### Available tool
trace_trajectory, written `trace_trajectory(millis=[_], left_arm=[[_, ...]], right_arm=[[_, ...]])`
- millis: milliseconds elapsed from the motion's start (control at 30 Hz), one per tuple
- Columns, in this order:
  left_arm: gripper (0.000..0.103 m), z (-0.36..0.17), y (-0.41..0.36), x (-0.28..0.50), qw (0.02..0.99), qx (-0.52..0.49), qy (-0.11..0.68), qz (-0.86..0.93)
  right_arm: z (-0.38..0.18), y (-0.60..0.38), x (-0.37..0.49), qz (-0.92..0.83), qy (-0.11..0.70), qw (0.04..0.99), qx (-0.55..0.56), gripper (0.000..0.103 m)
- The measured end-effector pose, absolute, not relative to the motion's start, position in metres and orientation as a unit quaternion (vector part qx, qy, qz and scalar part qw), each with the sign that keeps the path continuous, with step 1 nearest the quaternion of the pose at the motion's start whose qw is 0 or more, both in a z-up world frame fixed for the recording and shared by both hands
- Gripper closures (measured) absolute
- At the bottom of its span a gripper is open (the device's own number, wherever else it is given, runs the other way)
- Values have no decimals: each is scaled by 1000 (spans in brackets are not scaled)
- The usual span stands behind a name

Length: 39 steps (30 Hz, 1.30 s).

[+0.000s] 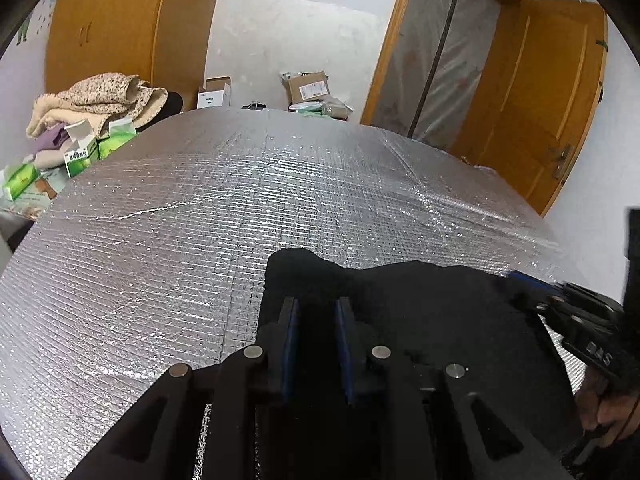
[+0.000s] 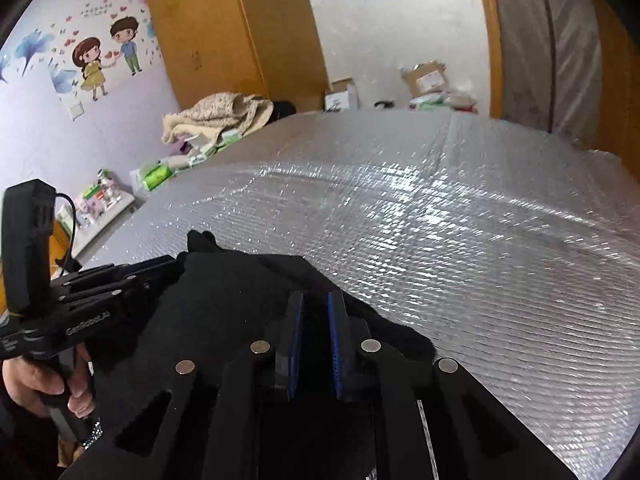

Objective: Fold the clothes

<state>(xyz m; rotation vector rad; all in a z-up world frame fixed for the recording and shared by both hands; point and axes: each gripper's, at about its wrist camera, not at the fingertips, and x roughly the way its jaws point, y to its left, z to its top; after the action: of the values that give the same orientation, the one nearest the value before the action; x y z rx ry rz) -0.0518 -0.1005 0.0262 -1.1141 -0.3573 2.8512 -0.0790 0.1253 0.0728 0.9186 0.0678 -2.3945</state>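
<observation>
Lilac wall (image 2: 36, 120) with cartoon stickers (image 2: 106, 60), a wooden wardrobe (image 2: 224, 36) and an open wooden door (image 1: 552, 92).

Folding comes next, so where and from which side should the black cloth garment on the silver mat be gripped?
Judging by its pose, grip the black garment at its raised far-left corner flap, coming low from the near side with the left gripper; that flap lifts off the silver foil mat.
</observation>
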Motion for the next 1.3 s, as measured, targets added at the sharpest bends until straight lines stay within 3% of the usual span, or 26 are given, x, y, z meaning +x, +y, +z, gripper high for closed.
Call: trace_trajectory(millis=[67, 467, 1067, 1133, 1200, 1300], left_arm=[[84, 28, -101, -49, 30, -355, -118, 927], [84, 57, -69, 10, 60, -298, -95, 948], [84, 23, -66, 30, 23, -345, -85, 935], [89, 28, -67, 34, 25, -336, -90, 937], [102, 32, -65, 41, 23, -325, -80, 942], [103, 34, -63, 50, 22, -314, -68, 947]], right_arm=[[82, 126, -59, -908, 46, 274, 313, 102], [118, 135, 24, -945, 133, 240, 180, 103], [67, 132, 11, -905, 128, 272, 300, 103], [68, 133, 13, -906, 126, 273, 298, 103], [72, 135, 18, -907, 122, 278, 293, 103], [76, 138, 26, -905, 122, 286, 289, 103]])
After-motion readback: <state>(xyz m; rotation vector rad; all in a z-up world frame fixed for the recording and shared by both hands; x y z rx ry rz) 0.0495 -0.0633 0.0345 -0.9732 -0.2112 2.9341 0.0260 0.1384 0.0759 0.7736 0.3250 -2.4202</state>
